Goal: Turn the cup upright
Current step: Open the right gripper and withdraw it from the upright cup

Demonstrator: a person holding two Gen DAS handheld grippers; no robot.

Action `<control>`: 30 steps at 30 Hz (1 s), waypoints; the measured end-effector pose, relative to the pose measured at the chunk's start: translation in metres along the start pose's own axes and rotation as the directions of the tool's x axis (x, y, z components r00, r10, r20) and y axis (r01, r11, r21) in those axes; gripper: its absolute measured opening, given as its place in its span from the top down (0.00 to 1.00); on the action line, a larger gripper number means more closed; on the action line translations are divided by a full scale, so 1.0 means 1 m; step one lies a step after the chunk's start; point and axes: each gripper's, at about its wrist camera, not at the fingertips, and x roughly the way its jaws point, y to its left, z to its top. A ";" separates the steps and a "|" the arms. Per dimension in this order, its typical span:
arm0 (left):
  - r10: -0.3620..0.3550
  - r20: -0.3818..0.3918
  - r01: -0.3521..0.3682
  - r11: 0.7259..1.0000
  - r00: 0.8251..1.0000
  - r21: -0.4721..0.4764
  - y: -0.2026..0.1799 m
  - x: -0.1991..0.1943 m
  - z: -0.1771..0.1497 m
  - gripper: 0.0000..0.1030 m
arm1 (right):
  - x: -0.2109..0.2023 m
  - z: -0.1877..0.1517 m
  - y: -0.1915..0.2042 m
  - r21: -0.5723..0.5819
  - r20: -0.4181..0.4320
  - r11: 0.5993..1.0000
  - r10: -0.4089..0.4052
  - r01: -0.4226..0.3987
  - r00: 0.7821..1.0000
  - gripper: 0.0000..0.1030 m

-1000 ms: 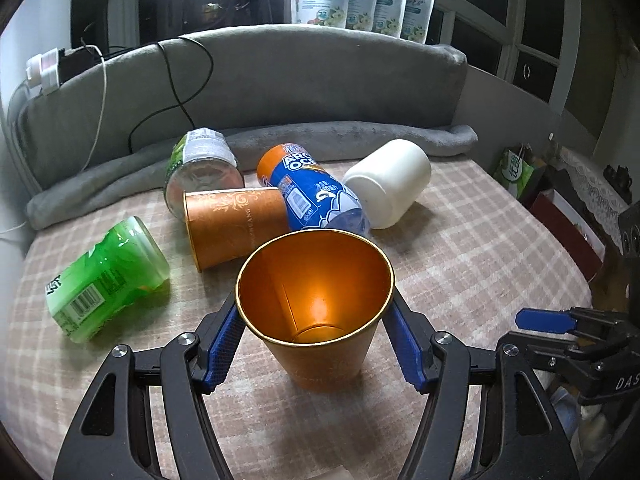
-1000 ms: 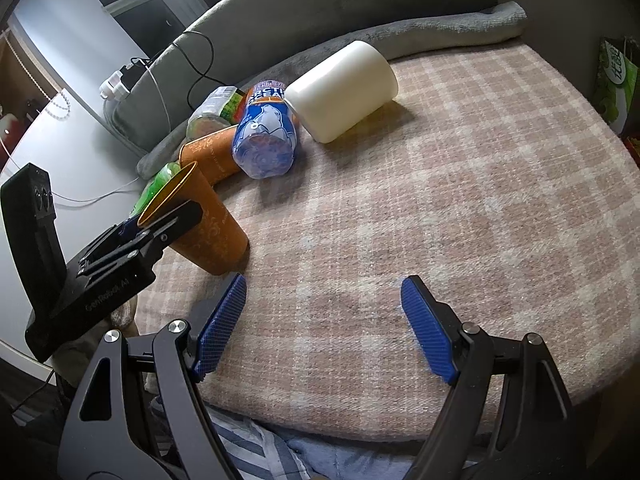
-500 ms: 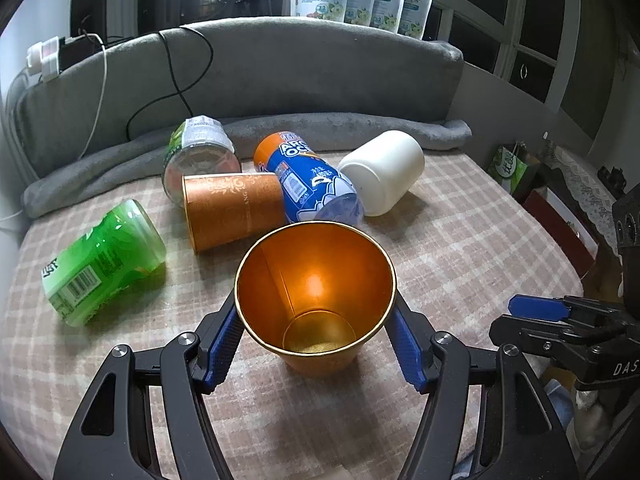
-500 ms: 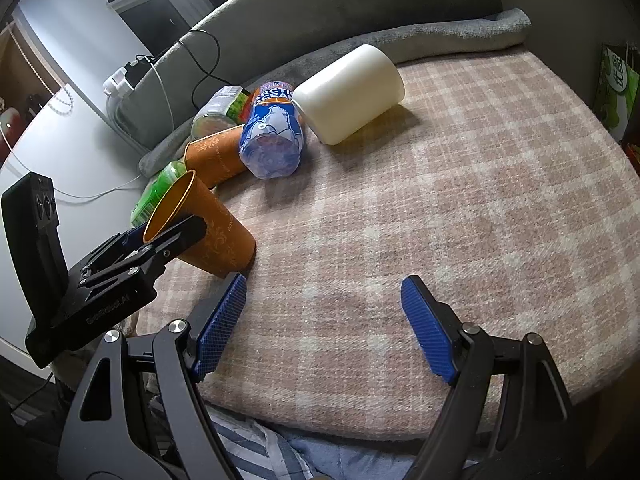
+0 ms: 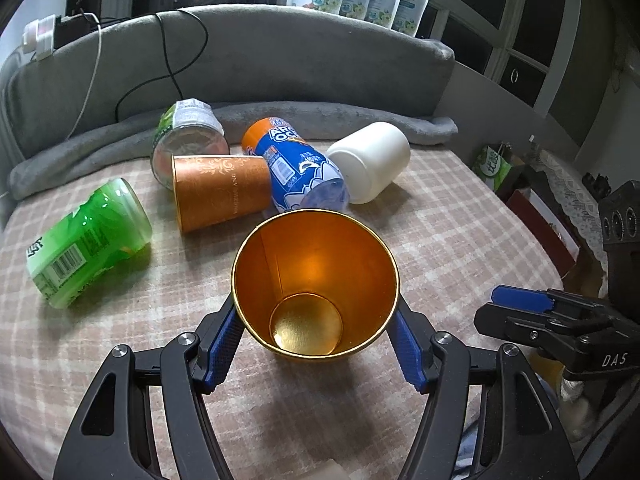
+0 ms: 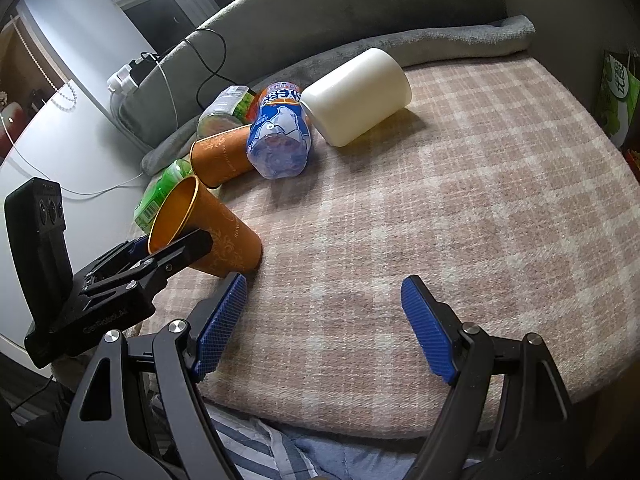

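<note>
My left gripper [image 5: 316,340] is shut on an orange-gold cup [image 5: 316,284], its blue pads pressed on both sides below the rim. The cup's mouth faces the camera and its gold bottom shows. In the right wrist view the cup [image 6: 212,232] is tilted, mouth up and to the left, its base touching the checked cloth [image 6: 460,184], with the left gripper [image 6: 160,252] clamped on it. My right gripper [image 6: 324,320] is open and empty, low over the cloth's near edge, just right of the cup; it also shows in the left wrist view [image 5: 520,300].
Behind the cup lie a second orange cup [image 5: 220,190], a green can [image 5: 88,240], a blue-and-orange bottle [image 5: 296,164], a white jar [image 5: 372,160] and a clear jar [image 5: 188,136], all on their sides. A grey cushion [image 5: 248,56] rings the back.
The left gripper has tipped the held cup further, so its base now rests on the cloth and more of its bottom shows. The right gripper has barely moved.
</note>
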 end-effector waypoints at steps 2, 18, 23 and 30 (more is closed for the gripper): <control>-0.009 -0.005 0.009 1.000 1.000 -0.004 0.001 0.000 0.000 0.35 | 0.000 0.000 0.001 -0.005 0.003 1.000 -0.006 0.006 1.000 0.20; -0.048 -0.028 0.047 0.998 0.998 -0.041 0.010 -0.013 -0.013 0.28 | -0.010 0.011 0.026 -0.119 0.100 0.986 -0.104 0.116 0.989 0.20; -0.011 0.000 0.011 0.997 1.000 -0.074 0.022 -0.030 -0.021 0.28 | -0.015 0.014 0.036 -0.160 0.173 0.970 -0.154 0.182 0.973 0.13; 0.122 0.125 -0.108 0.987 0.985 -0.120 0.039 -0.066 -0.017 0.28 | -0.024 0.019 0.048 -0.194 0.263 0.945 -0.207 0.262 0.942 0.12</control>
